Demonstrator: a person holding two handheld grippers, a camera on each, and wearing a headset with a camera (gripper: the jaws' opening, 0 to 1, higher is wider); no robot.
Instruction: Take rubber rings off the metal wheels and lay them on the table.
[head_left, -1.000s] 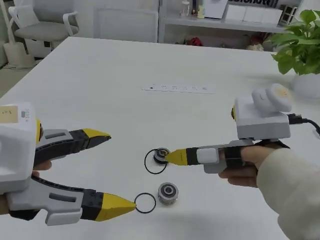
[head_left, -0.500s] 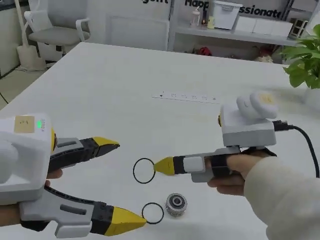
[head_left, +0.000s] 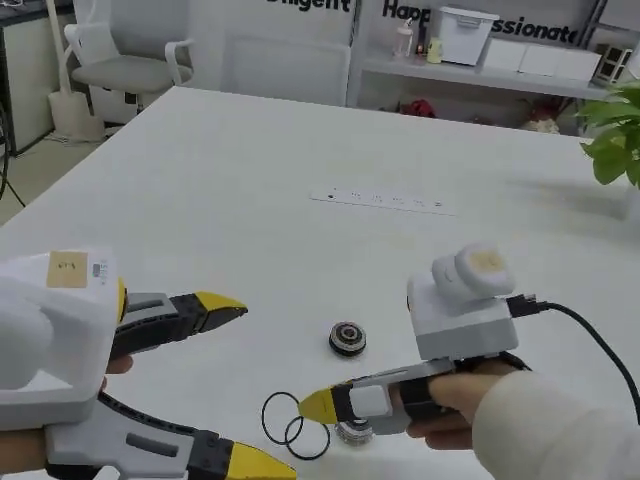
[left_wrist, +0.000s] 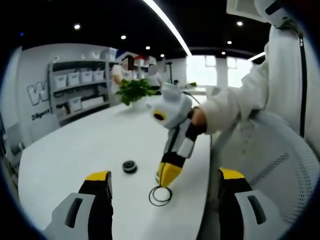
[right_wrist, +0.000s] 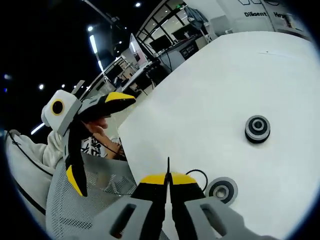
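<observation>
Two metal wheels stand on the white table (head_left: 250, 180): a bare one (head_left: 347, 338) (right_wrist: 258, 128) (left_wrist: 130, 166) and one (head_left: 352, 432) (right_wrist: 222, 190) half hidden under my right gripper (head_left: 312, 405) (right_wrist: 168, 179). That gripper is shut, and a thin black rubber ring (head_left: 281, 414) hangs at its yellow tip, low over the table. A second ring (head_left: 306, 437) (right_wrist: 199, 173) lies flat and overlaps the first; both rings (left_wrist: 160, 196) lie ahead of the left jaws. My left gripper (head_left: 262, 390) stands open with nothing between its fingers (left_wrist: 98, 182), just left of the rings.
A flat white strip (head_left: 385, 200) lies mid-table. A potted plant (head_left: 615, 140) stands at the right edge, and a cable (head_left: 590, 340) trails from the right gripper. A chair (head_left: 130, 65) and shelves stand beyond the far edge.
The right gripper pulled the ring off the wheel and carried it toward the near edge, onto the other ring. The wheel stays behind, bare. The head camera shifted.
</observation>
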